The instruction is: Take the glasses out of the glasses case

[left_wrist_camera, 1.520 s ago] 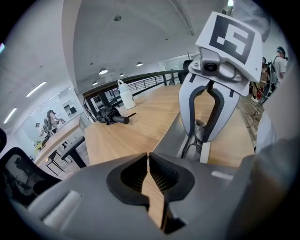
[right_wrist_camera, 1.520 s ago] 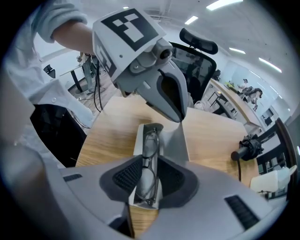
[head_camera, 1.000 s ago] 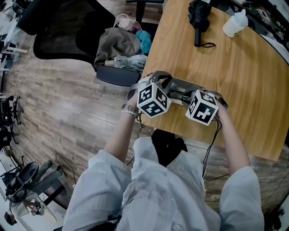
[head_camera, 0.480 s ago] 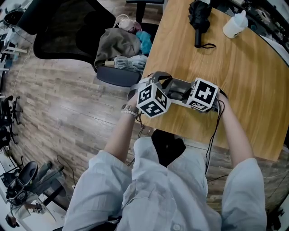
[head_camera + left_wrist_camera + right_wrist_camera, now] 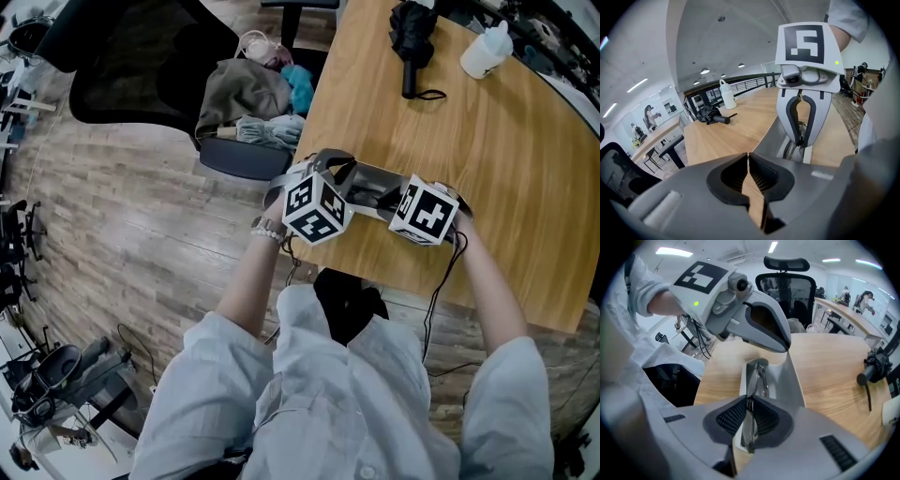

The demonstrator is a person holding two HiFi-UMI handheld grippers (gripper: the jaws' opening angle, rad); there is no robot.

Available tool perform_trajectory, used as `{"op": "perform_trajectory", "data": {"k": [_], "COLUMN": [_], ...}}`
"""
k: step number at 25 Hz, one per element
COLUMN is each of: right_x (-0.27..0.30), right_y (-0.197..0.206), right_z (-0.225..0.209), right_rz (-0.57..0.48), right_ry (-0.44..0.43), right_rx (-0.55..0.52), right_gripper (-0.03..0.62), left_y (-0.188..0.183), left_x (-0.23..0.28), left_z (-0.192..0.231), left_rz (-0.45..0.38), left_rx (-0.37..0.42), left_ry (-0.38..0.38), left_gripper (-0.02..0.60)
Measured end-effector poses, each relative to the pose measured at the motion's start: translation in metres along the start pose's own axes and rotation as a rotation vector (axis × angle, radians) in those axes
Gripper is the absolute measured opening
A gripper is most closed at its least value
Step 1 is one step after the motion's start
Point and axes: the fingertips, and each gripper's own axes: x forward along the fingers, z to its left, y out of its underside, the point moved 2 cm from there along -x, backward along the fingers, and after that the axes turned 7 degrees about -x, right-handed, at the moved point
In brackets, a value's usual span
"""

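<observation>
A grey glasses case (image 5: 371, 175) lies open near the wooden table's front edge, between my two grippers. My left gripper (image 5: 343, 172) is shut on the far end of the case's lid (image 5: 790, 376), with its jaws (image 5: 749, 157) nipping the thin grey wall. Dark-framed glasses (image 5: 758, 376) rest folded in the case. My right gripper (image 5: 750, 404) points steeply down into it. Its jaws have just been closing, and the near lens now stands pinched between the pads. In the head view its marker cube (image 5: 427, 214) hides those jaws.
A folded black umbrella (image 5: 410, 37) and a white bottle (image 5: 487, 49) sit at the table's far side. Left of the table stands an office chair piled with bags and cloth (image 5: 248, 94). A cable hangs off the front table edge (image 5: 412, 286) below my right hand.
My right gripper's cube has rolled and tipped over the case, staying in the same spot. The left gripper and the case have not moved.
</observation>
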Motion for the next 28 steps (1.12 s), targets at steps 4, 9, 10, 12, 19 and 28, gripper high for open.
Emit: {"op": "perform_trajectory", "data": {"k": [4,9,10,12,19,28], "right_x": [-0.0042,-0.0096,-0.0095,-0.0085,-0.0046,-0.0038], "right_y": [-0.0009,-0.0063,-0.0063,-0.0062,-0.0067,-0.0069], "right_z": [0.0005,0.0049,0.0052,0.0052,0.0055,0.0059], "right_rz": [-0.029,-0.035,-0.028,-0.019,0.013,0.002], "right_ry": [0.056,0.092,0.098,0.102,0.106,0.109], "right_rx": [0.010,-0.025,-0.040,-0.052,-0.078,-0.060], "right_gripper": [0.037,0.018,0.018,0.018,0.020,0.018], "left_y": [-0.0010,-0.0011,-0.0010,-0.0006,-0.0004,0.0006], "left_x": [-0.0003,-0.0029,-0.0028,-0.0027,-0.0048,-0.0047], "left_z": [-0.0002,-0.0008,-0.0008,-0.0007,-0.0017,-0.0024], "left_rz": [0.001,-0.001,-0.001,-0.001,-0.003,-0.008], "left_rx": [0.001,-0.007,-0.008,-0.008,-0.011,-0.021], "left_ry": [0.001,0.000,0.000,-0.001,-0.002,-0.003], "left_gripper": [0.018,0.018,0.018,0.018,0.018,0.018]}}
